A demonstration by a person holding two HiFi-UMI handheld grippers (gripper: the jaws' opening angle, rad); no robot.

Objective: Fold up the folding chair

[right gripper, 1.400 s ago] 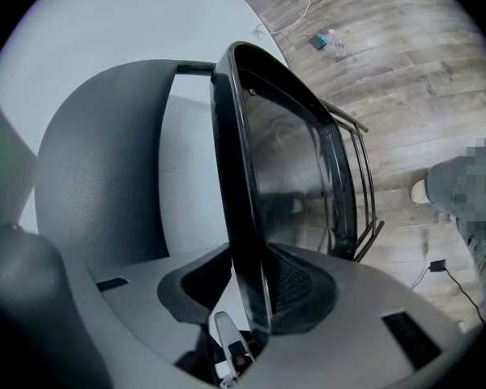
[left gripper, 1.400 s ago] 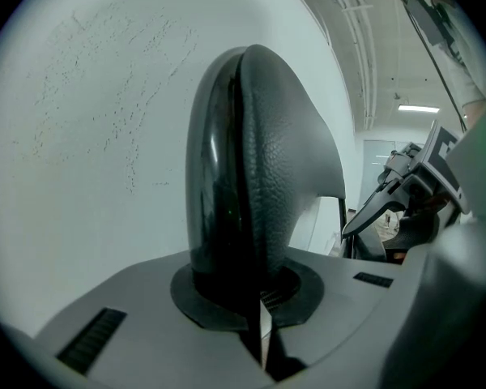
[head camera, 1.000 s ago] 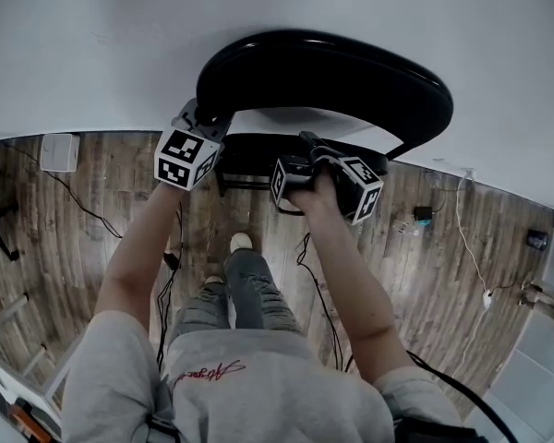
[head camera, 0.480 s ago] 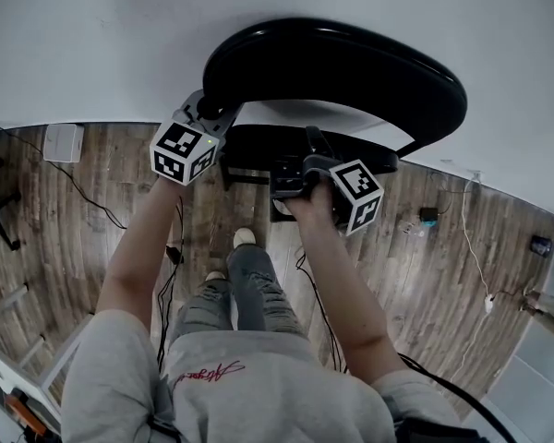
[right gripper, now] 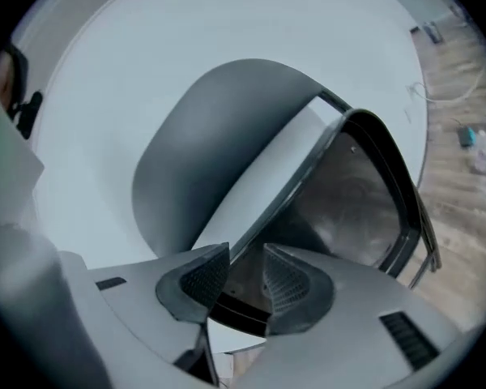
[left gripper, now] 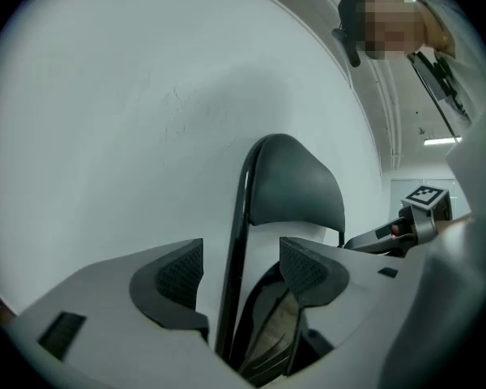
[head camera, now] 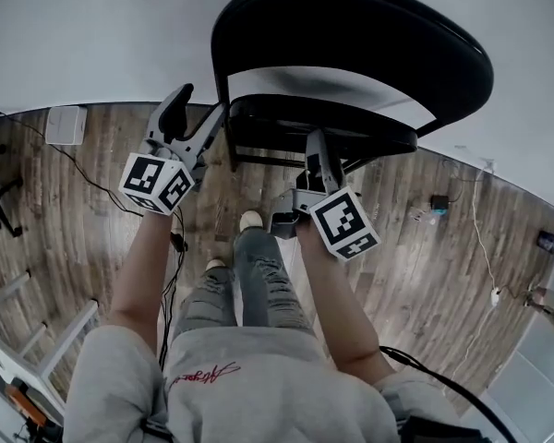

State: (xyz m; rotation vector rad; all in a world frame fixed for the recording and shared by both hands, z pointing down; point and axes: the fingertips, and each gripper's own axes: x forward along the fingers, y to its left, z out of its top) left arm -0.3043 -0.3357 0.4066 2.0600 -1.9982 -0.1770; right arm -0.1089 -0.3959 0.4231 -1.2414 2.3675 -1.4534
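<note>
A black folding chair stands against the white wall, with its backrest [head camera: 351, 35] above its seat [head camera: 323, 123]. My left gripper [head camera: 197, 111] is open wide beside the chair's left frame tube [left gripper: 235, 258]. Its jaws have just been opening, and the tube runs between the pads without touching either. In the left gripper view the backrest [left gripper: 296, 185] rises behind the tube. My right gripper [head camera: 318, 155] is closed on the seat's front edge. Its jaws have just opened a little, with the seat's rim [right gripper: 227, 310] still between the pads. In that view the seat [right gripper: 356, 201] is tilted up.
The floor is wood planks with several cables [head camera: 83, 201] across it. A white box [head camera: 63, 125] sits by the wall at left, and a small plug [head camera: 440, 203] lies at right. The person's legs [head camera: 249, 284] stand just before the chair. A white frame [head camera: 37, 358] stands at lower left.
The left gripper let go of the backrest's left corner, opened and drew back left. The right gripper rolled and rose with the seat's front edge. The chair looms larger in view.
</note>
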